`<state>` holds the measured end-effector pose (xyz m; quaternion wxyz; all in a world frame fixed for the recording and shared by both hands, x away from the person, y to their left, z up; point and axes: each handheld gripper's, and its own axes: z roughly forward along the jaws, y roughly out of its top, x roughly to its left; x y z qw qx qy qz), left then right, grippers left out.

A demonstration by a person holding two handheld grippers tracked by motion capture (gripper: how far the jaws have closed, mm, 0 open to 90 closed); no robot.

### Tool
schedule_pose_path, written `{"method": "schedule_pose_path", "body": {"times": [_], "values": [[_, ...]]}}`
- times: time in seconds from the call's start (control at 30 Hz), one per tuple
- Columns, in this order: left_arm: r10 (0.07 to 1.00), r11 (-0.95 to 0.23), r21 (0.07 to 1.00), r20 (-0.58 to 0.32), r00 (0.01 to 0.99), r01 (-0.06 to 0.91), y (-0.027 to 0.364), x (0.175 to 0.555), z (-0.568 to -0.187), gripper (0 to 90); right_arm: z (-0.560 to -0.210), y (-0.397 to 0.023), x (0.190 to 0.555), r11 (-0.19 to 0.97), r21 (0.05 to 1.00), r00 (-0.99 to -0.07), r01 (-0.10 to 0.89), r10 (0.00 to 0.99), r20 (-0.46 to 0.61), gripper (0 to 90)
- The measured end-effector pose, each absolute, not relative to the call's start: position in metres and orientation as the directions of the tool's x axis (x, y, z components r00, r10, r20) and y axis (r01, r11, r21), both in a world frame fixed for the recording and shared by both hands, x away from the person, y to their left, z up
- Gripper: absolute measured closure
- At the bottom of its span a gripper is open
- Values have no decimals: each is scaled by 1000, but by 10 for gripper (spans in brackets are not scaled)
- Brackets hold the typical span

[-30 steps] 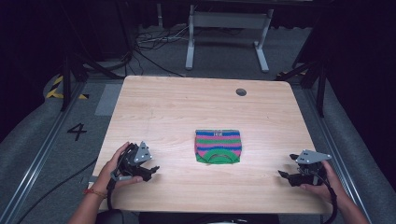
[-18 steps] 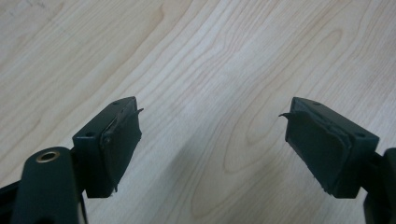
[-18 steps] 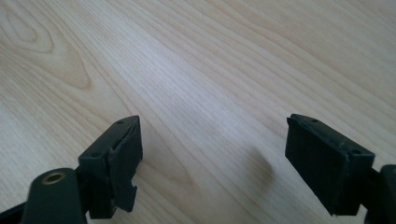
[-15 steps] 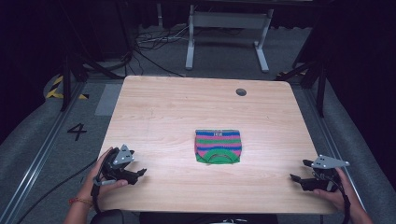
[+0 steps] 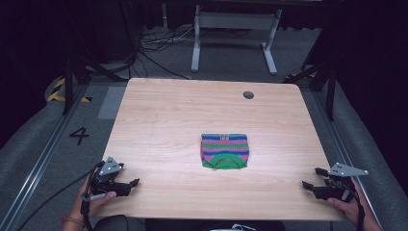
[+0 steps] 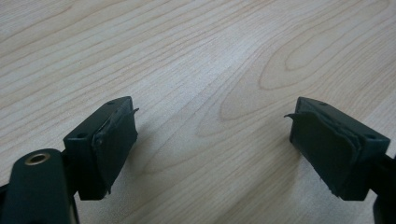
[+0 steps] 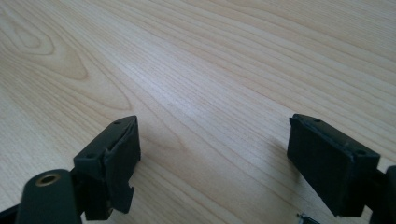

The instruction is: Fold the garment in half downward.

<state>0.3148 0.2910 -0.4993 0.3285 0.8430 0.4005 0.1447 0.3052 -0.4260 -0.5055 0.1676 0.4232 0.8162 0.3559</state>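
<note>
A small folded knit cloth (image 5: 224,150) with blue, pink and green stripes lies flat near the middle of the wooden table (image 5: 183,115). My left gripper (image 5: 132,184) rests low at the near left corner, far from the cloth. Its jaws have just been opening, and only bare wood lies between them (image 6: 210,116). At the near right edge, my right gripper (image 5: 310,183) also stands open over bare wood (image 7: 212,126), pointing inward toward the table. Neither gripper touches the cloth.
A round cable hole (image 5: 248,95) sits near the table's far right corner. Beyond the far edge stand a white metal frame (image 5: 234,29) and loose cables (image 5: 159,43) on the grey floor. A floor rail (image 5: 43,159) runs along the left.
Both hands have drawn back toward the near edge and outward, the left gripper to the left corner and the right one further right. The cloth has not moved.
</note>
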Motion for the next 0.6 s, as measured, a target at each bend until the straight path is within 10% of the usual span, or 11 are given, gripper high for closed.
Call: {"method": "schedule_pose_path", "body": {"times": [0.6], "values": [[806,-429,656,-32,591,621,284,316,-500,98,-506,-427,306,357,722,-539,592,842,25,175]]}}
